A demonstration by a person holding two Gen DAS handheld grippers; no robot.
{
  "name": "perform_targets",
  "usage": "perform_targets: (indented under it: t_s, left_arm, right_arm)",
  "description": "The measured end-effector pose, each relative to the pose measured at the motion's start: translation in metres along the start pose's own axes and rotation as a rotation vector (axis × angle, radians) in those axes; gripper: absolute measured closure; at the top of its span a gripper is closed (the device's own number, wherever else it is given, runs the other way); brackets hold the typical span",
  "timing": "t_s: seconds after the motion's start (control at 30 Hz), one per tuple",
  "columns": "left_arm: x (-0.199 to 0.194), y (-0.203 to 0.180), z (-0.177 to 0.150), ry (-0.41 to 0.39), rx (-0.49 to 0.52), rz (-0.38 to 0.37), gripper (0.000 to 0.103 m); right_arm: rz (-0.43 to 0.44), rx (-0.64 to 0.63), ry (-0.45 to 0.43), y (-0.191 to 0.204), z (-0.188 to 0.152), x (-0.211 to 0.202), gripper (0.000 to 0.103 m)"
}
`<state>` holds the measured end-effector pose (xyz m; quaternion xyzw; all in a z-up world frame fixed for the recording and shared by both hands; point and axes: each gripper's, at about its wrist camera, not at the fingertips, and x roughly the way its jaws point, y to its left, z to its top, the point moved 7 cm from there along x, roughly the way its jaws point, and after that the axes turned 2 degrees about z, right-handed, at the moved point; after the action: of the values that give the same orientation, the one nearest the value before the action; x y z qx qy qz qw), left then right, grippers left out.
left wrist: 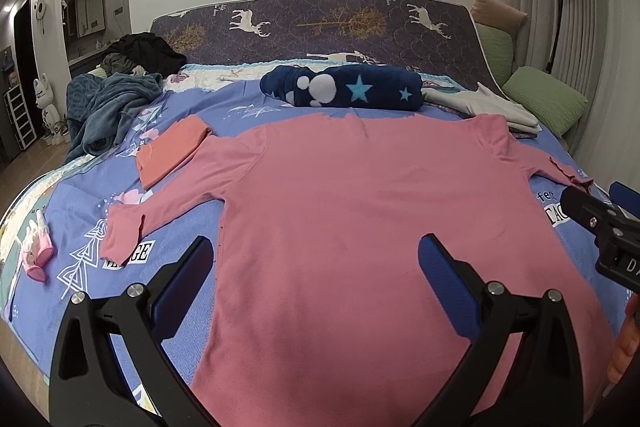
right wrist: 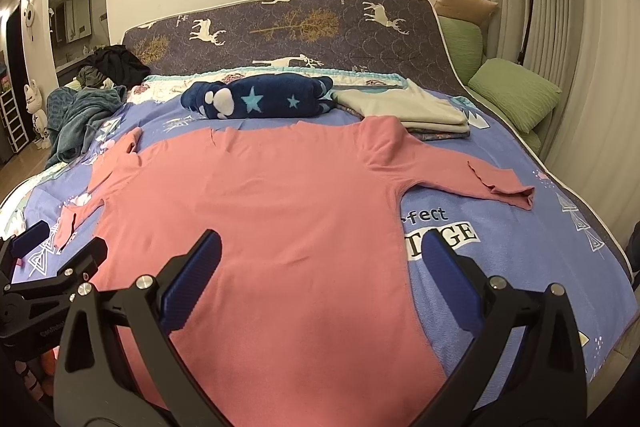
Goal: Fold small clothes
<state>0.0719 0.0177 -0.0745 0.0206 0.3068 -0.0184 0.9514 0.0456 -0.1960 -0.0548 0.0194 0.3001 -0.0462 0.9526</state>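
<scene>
A pink long-sleeved shirt (left wrist: pixel 360 211) of soft knit cloth lies flat on the bed, spread wide on a blue printed bedcover (left wrist: pixel 188 307). Its body is smooth with a few small creases, and both sleeves go out to the sides; the cuff of each sleeve is turned back on itself. The left gripper (left wrist: pixel 316 263) hangs over the near left part of the shirt, its two blue ribbed fingers spread apart and holding nothing. The right gripper (right wrist: pixel 322 259) hangs over the near right edge, fingers also spread and free. Behind the shirt there is a fluffy navy blanket (left wrist: pixel 340 89) with stars, rolled up. Beside it lies a folded cream garment (right wrist: pixel 408 107). At the far left is a heap of grey-blue cloth (left wrist: pixel 104 107).
</scene>
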Motion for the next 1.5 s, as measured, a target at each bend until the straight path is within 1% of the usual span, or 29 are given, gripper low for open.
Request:
perform_targets:
  t_s: [0.13, 0.23, 0.33, 0.6, 0.9, 1.03, 1.2, 1.27, 1.37, 1.4, 1.43, 1.5]
  left_arm:
    - [0.004, 0.007, 0.0, 0.006, -0.015, -0.006, 0.001]
    - [0.009, 0.012, -0.001, 0.007, -0.042, -0.036, 0.001]
    - [0.014, 0.017, -0.002, 0.016, -0.061, -0.046, 0.001]
    - [0.028, 0.028, 0.0, 0.033, -0.077, -0.022, 0.001]
    - [0.039, 0.049, 0.004, 0.04, -0.102, -0.008, 0.001]
    - [0.048, 0.064, 0.002, 0.064, -0.121, 0.01, 0.001]
    - [0.065, 0.096, -0.002, 0.112, -0.167, 0.026, 0.001]
    - [0.073, 0.116, -0.004, 0.126, -0.162, 0.068, 0.001]
    - [0.093, 0.166, -0.014, 0.187, -0.173, 0.198, 0.001]
    - [0.099, 0.184, -0.019, 0.205, -0.181, 0.239, 0.004]
    - [0.104, 0.205, -0.026, 0.23, -0.194, 0.282, 0.009]
    - [0.11, 0.233, -0.04, 0.278, -0.231, 0.309, 0.015]
  right_arm:
    - [-0.005, -0.008, 0.01, 0.004, 0.0, 0.005, 0.002]
    - [-0.008, -0.016, 0.017, 0.007, 0.0, 0.01, 0.002]
    - [-0.011, -0.025, 0.029, 0.011, 0.0, 0.015, 0.002]
    - [-0.019, -0.06, 0.044, 0.02, 0.003, 0.029, 0.002]
    - [-0.032, -0.094, 0.063, 0.025, 0.011, 0.046, 0.002]
    - [-0.021, -0.104, 0.094, 0.027, 0.01, 0.057, 0.002]
    - [-0.047, -0.128, 0.113, 0.026, 0.01, 0.07, 0.002]
    - [-0.054, -0.136, 0.122, 0.026, 0.01, 0.074, 0.002]
    - [-0.06, -0.15, 0.134, 0.026, 0.01, 0.08, 0.002]
    - [-0.062, -0.156, 0.136, 0.026, 0.01, 0.081, 0.002]
    - [-0.066, -0.163, 0.136, 0.026, 0.011, 0.083, 0.002]
    - [-0.061, -0.177, 0.137, 0.029, 0.012, 0.085, 0.002]
